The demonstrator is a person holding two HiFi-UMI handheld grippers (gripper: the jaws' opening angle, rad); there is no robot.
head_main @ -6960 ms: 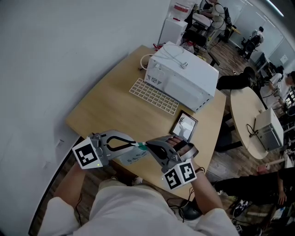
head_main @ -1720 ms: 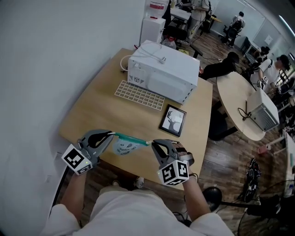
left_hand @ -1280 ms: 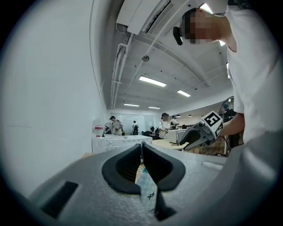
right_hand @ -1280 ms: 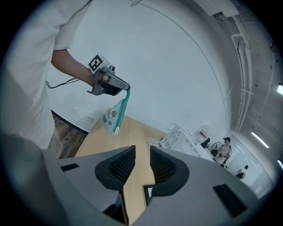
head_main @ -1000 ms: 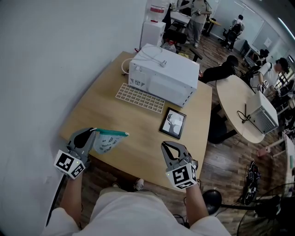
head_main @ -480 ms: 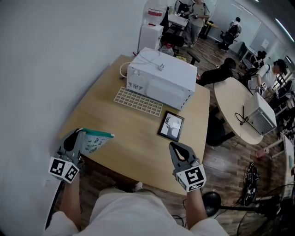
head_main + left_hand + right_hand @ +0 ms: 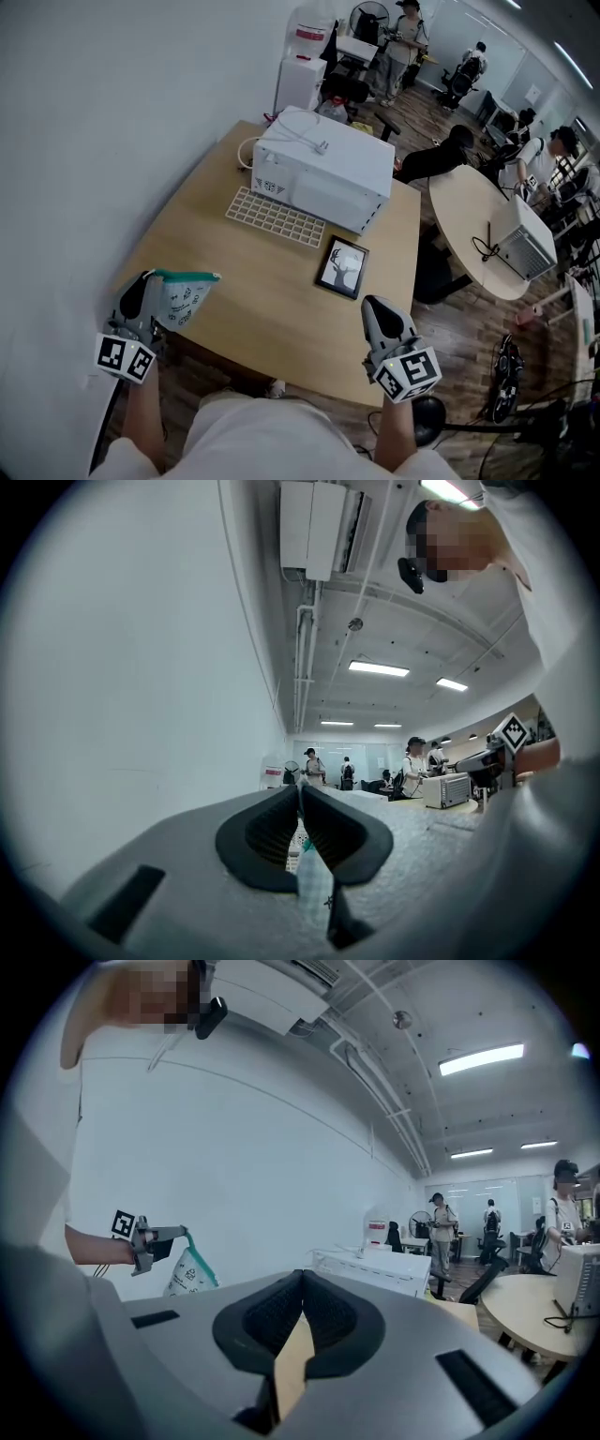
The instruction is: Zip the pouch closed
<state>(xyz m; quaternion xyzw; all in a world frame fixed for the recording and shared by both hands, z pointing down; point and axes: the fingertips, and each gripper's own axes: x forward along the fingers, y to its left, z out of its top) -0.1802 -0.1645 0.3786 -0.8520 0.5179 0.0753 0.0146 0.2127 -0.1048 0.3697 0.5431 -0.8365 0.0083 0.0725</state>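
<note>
Now: pouch (image 7: 185, 295) hangs in air from left gripper (image 7: 150, 279), over left front corner of surface (image 7: 272, 281). Left fingers (image 7: 267, 834) clamped on pouch's end. Right gripper (image 7: 375, 305) well apart at right front edge, fingers (image 7: 258, 1324) pressed together, nothing between them.

Change: moments ago pouch was stretched between both grippers, right one at far end of teal zip line (image 7: 187, 277). Right has since let go and pulled away.

Judgement: zip line looks flat and closed, though too small to confirm. Zipping likely done, only set-down left.

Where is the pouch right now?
Head view, lower left: the pouch hangs pinched in the left tool by the table's near-left corner, apart from the right tool.
</note>
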